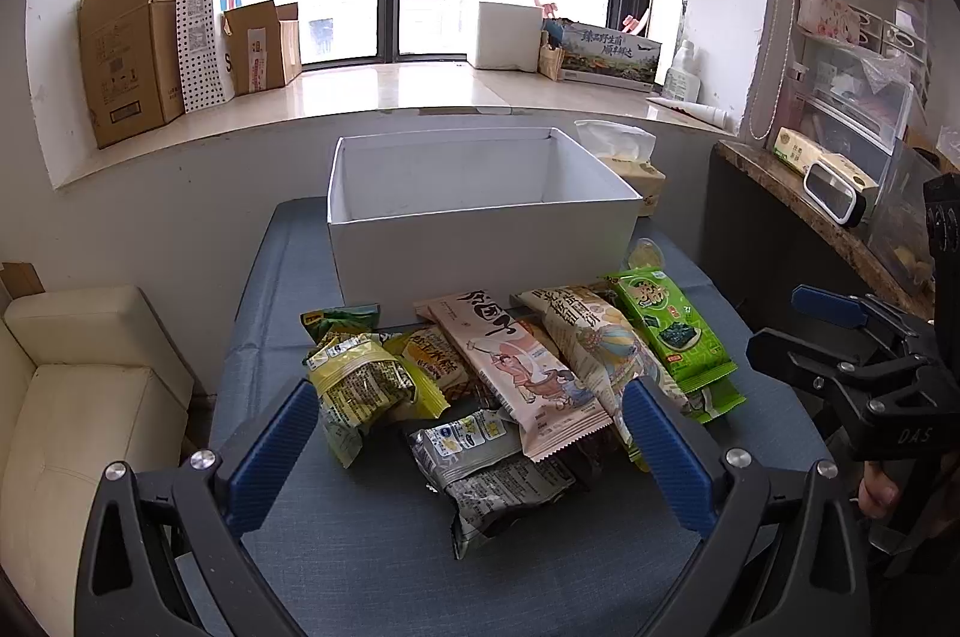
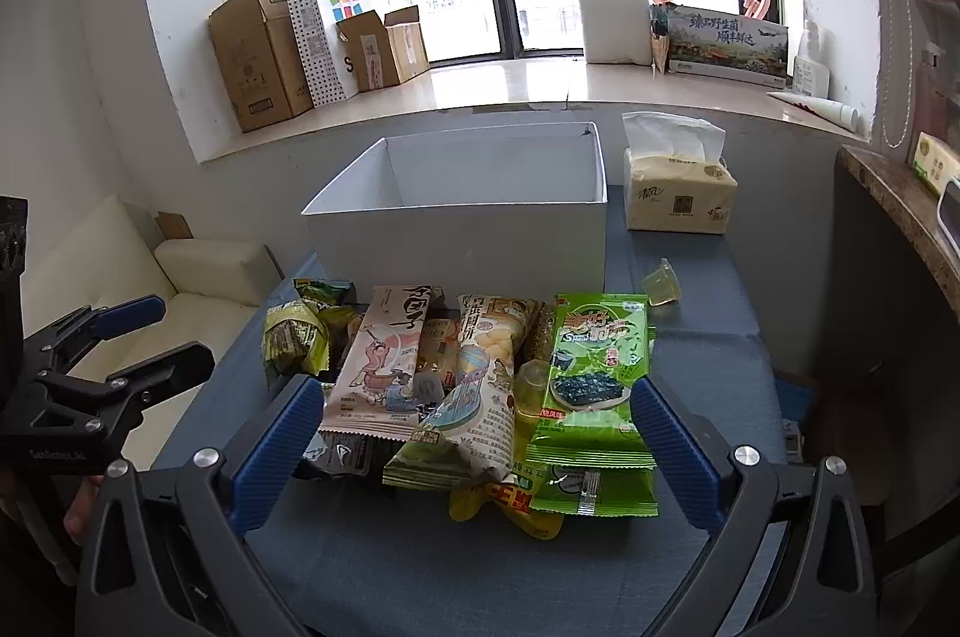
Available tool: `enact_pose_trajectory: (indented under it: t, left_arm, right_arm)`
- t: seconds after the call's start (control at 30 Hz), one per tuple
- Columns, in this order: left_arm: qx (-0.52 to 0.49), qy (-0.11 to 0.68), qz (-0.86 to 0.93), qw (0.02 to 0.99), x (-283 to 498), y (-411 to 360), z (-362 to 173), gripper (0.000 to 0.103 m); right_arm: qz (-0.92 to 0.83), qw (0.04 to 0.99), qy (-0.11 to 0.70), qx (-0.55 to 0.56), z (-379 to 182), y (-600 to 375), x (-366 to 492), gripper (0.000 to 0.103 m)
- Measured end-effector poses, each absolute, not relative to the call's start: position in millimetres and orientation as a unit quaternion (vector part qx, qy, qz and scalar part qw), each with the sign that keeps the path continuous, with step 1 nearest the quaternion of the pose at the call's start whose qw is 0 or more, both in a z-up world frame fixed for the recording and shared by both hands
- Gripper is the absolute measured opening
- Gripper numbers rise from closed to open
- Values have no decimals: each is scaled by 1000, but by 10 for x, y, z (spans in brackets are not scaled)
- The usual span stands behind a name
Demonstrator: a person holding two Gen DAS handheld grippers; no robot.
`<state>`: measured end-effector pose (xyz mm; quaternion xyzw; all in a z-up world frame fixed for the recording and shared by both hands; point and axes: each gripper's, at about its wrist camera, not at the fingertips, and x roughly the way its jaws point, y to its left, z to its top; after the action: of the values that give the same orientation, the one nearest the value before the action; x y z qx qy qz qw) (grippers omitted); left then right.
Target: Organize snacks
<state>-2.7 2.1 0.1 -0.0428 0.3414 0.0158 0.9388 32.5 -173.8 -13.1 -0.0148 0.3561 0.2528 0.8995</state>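
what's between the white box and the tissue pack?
Nothing: a bare strip of blue tablecloth separates white box from tissue pack, clearest in the right wrist view.

Snack packets (image 1: 510,373) heaped before box (image 1: 480,241), tissue pack (image 2: 678,193) right (behind).

Left gripper (image 1: 471,436) held low and level, blue-padded fingers (image 1: 273,457) spread wide, nothing between them. Right gripper (image 2: 474,439) likewise level, fingers (image 2: 675,448) spread just as wide and gripping nothing. Seen side-on from the left wrist camera, right gripper's fingers parted, with part of the right hand (image 1: 879,487) showing below its black body. Both grippers side by side, pointing forward.
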Motion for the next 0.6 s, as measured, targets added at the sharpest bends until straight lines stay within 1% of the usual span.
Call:
enact_pose_trajectory:
  t: [0.6]
  left_arm:
    - [-42,345,15,937,-3,16,-32,103]
  right_arm:
    - [254,899,358,-10,-147,-1753,319,103]
